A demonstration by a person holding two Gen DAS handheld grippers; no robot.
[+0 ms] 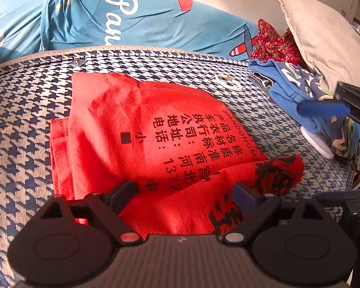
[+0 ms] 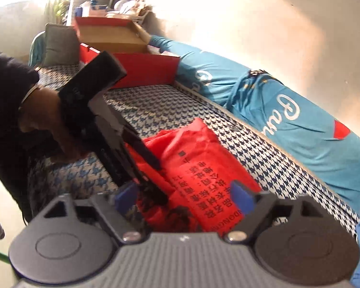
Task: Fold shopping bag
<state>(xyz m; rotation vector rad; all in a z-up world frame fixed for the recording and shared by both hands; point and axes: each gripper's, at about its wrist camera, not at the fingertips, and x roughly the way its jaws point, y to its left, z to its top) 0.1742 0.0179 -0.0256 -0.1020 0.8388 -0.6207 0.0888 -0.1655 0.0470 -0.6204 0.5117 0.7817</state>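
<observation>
A red non-woven shopping bag with black printed characters lies partly folded and rumpled on the houndstooth bed cover. My left gripper hovers open over the bag's near edge, with nothing pressed between its pads. In the right wrist view the same bag lies ahead, and my right gripper stands open just above its near end. A hand holds the left gripper there, its dark fingers angled down onto the bag. One blue finger of the right gripper shows at the right edge of the left wrist view.
A rolled teal quilt with white lettering lines the far side. A beige pillow, red patterned cloth, blue clothes, a white cable loop and a white disc lie at the right. Red-edged cardboard boxes stand at the bed's end.
</observation>
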